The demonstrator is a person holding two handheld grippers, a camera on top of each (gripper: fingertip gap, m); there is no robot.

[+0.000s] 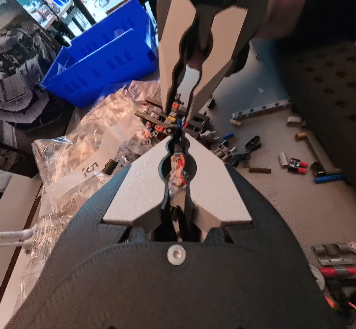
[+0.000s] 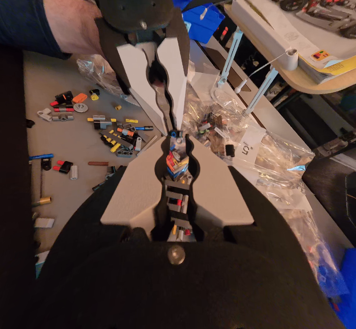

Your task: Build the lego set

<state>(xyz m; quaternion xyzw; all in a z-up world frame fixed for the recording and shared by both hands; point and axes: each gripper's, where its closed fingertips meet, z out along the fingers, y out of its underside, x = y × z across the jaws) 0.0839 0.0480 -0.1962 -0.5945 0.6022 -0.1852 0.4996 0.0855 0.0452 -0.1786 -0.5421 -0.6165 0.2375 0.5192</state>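
At far left sit blue bins and clear parts bags. At centre, my left gripper is closed on a small blue pin above the part-built lego assembly, where my right gripper meets it tip to tip, pinching a black-and-blue connector. Loose pieces lie scattered across the grey table at right.

Your build, a dark grey frame with orange, red and blue bits, sits on the desk beside the bags. Between both jaws you pinch a small blue-and-black piece. Loose pins and beams lie scattered nearby.
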